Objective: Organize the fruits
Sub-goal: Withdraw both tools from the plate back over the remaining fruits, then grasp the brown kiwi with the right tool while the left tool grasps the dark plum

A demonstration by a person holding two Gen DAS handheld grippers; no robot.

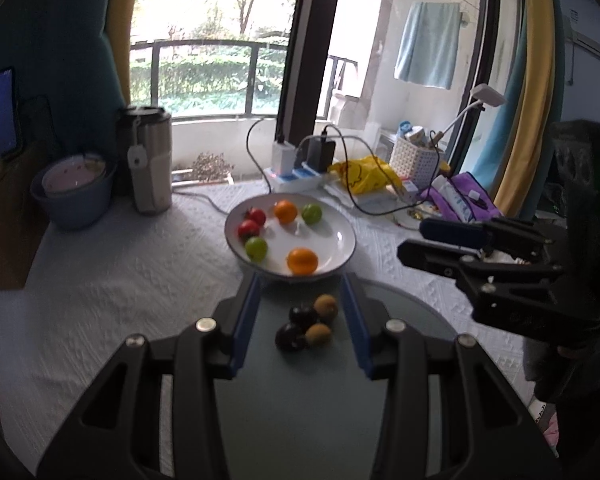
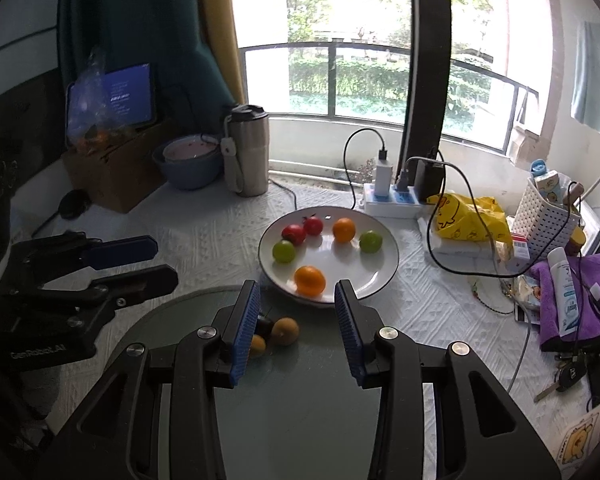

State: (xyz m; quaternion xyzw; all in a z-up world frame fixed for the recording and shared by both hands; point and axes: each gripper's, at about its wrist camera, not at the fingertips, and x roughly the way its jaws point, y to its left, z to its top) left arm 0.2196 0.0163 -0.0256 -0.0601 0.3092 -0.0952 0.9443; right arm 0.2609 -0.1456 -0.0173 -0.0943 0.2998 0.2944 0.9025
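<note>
A white plate (image 1: 342,240) (image 2: 340,260) on the white cloth holds two red tomatoes (image 1: 252,222), two oranges (image 1: 302,261) (image 2: 310,280) and two green fruits (image 1: 256,248). In front of it a dark round plate (image 1: 300,380) (image 2: 300,400) carries two dark plums (image 1: 302,315) and two kiwis (image 1: 326,307) (image 2: 285,331). My left gripper (image 1: 301,284) (image 2: 166,261) hovers open over the dark plate, its jaws empty. My right gripper (image 2: 297,288) (image 1: 410,238) is also open and empty beside it; its left finger hides part of the plums.
A steel thermos (image 1: 150,160) and a blue bowl (image 1: 72,196) stand at the back left. A power strip (image 1: 296,174) with trailing cables, a yellow bag (image 1: 364,174), a white basket (image 1: 414,160), a purple cloth (image 2: 572,300) and keys (image 2: 568,376) crowd the right side.
</note>
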